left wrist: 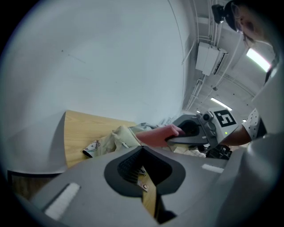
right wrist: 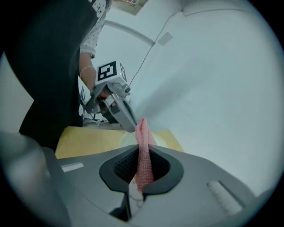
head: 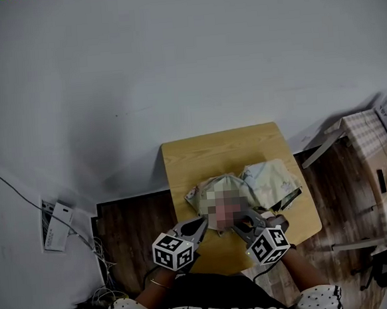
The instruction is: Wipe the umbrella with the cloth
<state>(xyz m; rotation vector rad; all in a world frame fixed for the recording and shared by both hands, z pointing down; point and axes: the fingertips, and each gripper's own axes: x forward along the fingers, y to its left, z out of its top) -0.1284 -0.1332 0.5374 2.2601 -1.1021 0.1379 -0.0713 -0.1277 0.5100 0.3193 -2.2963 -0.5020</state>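
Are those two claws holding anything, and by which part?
The right gripper pinches the pink cloth near one end; the left gripper is shut and empty.

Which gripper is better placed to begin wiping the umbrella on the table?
The right gripper, probably. Its jaws are shut on the pink cloth, held over the umbrella on the wooden table. The left gripper is shut with nothing between its jaws, so it could only steady the fabric.
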